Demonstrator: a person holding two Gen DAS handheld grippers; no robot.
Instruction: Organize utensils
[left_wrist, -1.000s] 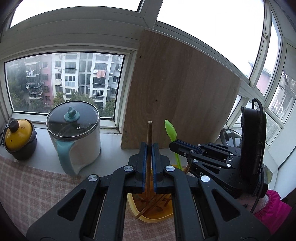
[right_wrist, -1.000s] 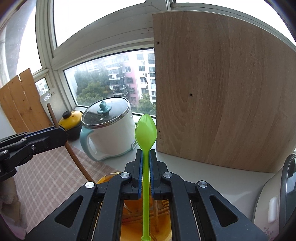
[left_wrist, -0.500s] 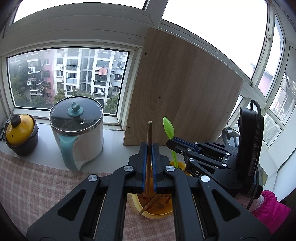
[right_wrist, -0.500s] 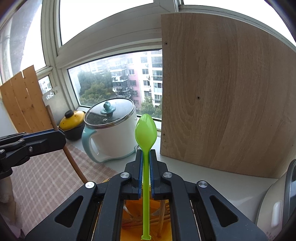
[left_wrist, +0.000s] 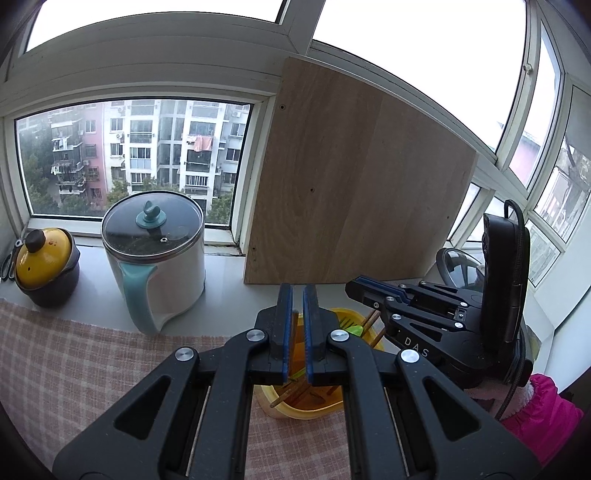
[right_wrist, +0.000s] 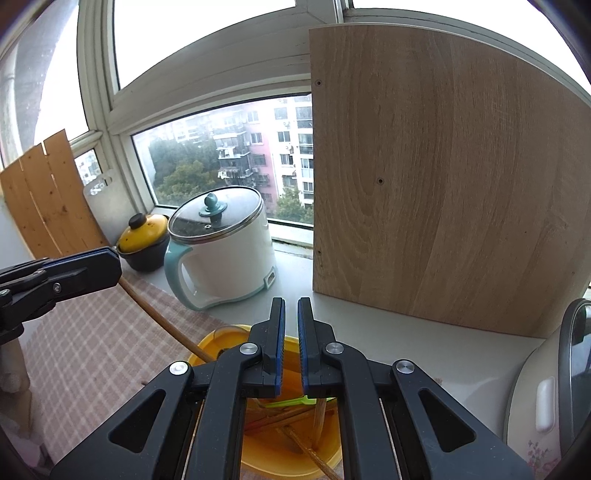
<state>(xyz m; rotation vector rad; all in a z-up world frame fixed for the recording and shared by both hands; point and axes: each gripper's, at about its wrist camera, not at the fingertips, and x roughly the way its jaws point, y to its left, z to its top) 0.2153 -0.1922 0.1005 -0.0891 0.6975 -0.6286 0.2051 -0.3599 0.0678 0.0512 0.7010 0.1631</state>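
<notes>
We find the left tool (left_wrist: 296, 295) nearly together, apparently clamped on the upper end of a wooden chopstick (left_wrist: 294, 332). The right tool (right_wrist: 288, 306) is together and holds nothing. The green spoon (right_wrist: 291, 401) already lies in the yellow bowl (right_wrist: 210, 341) on the counter (right_wrist: 406, 339), among other sticks. We judge that the chopstick remains to be released. Only the right view shows its full slant into the bowl.
</notes>
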